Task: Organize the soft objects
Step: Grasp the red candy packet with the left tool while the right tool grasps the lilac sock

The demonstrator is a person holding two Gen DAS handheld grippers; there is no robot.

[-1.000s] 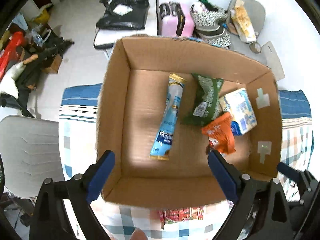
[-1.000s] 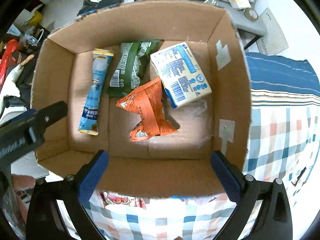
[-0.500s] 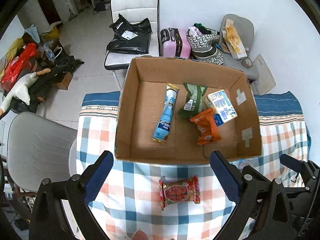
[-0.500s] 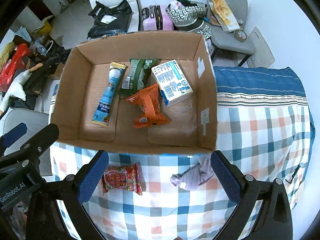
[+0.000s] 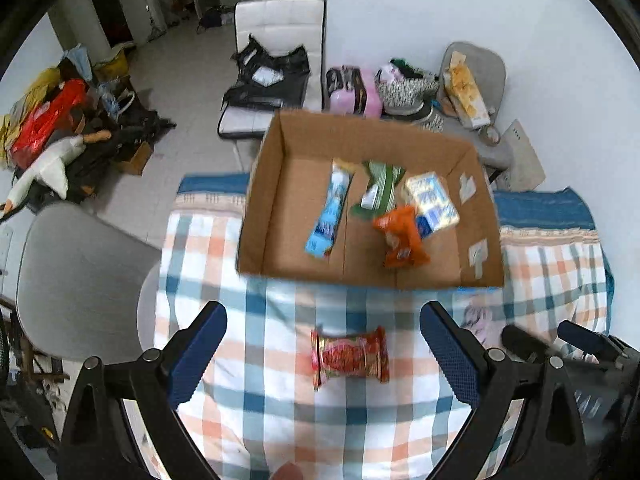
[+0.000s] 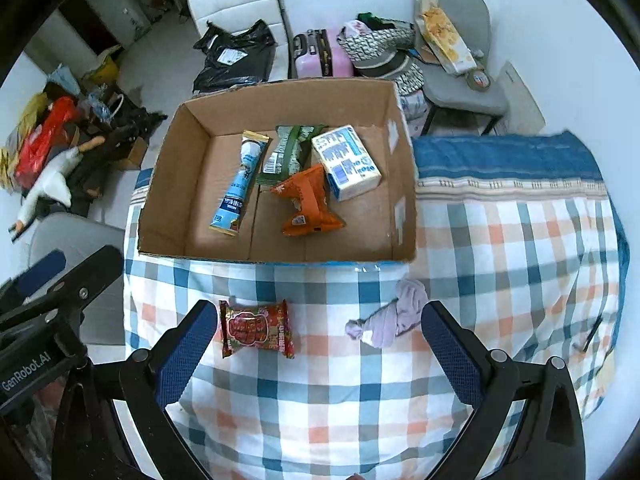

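2 grippers open (both empty): red packet (image 5: 350, 357) between left gripper (image 5: 322, 350) fingers; right gripper (image 6: 318, 346) near purple cloth (image 6: 390, 316).

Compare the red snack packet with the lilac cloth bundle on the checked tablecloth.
The red snack packet is a flat, glossy, printed rectangle; the lilac cloth bundle is a matte, crumpled, twisted lump with no print. The packet lies toward the left gripper, the bundle toward the right gripper, close to its right-hand finger. Both lie on the checked tablecloth outside the cardboard box, ungrasped, with both grippers open.
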